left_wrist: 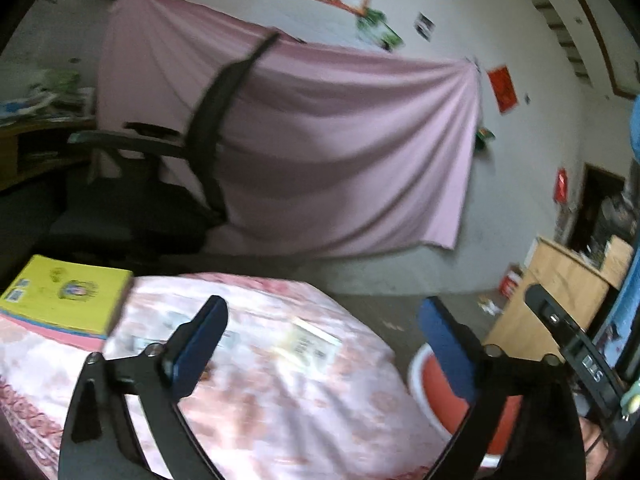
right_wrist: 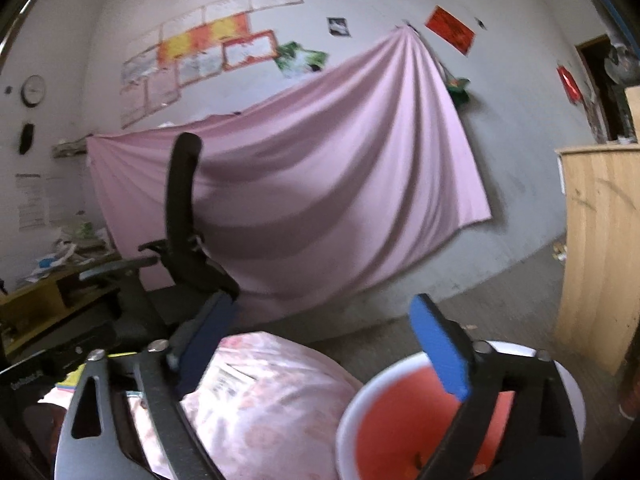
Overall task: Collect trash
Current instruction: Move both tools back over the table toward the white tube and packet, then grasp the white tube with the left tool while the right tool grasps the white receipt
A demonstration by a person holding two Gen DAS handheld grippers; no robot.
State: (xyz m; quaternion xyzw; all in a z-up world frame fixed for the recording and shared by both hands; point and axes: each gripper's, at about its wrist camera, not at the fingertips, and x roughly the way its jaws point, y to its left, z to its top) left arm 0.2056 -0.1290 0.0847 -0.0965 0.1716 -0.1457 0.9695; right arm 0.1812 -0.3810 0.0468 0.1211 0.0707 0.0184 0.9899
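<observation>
My left gripper (left_wrist: 324, 304) is open over a table draped in a pink floral cloth (left_wrist: 280, 400), with nothing between its blue pads (left_wrist: 448, 352). A pale paper slip (left_wrist: 312, 342) lies blurred on the cloth ahead of it. A red bin with a white rim (left_wrist: 434, 388) stands just right of the table. My right gripper (right_wrist: 320, 302) is open and empty, its right finger over the red bin (right_wrist: 400, 420) and its left finger over the cloth (right_wrist: 260, 400). Another slip (right_wrist: 228, 376) lies on the cloth. Small dark bits lie in the bin's bottom.
A yellow book (left_wrist: 68, 296) rests on the table's left corner. A black office chair (left_wrist: 160, 200) stands beyond the table before a hanging pink sheet (left_wrist: 340, 140). A wooden cabinet (right_wrist: 600, 260) stands at the right. Bare grey floor (right_wrist: 480, 312) lies between bin and wall.
</observation>
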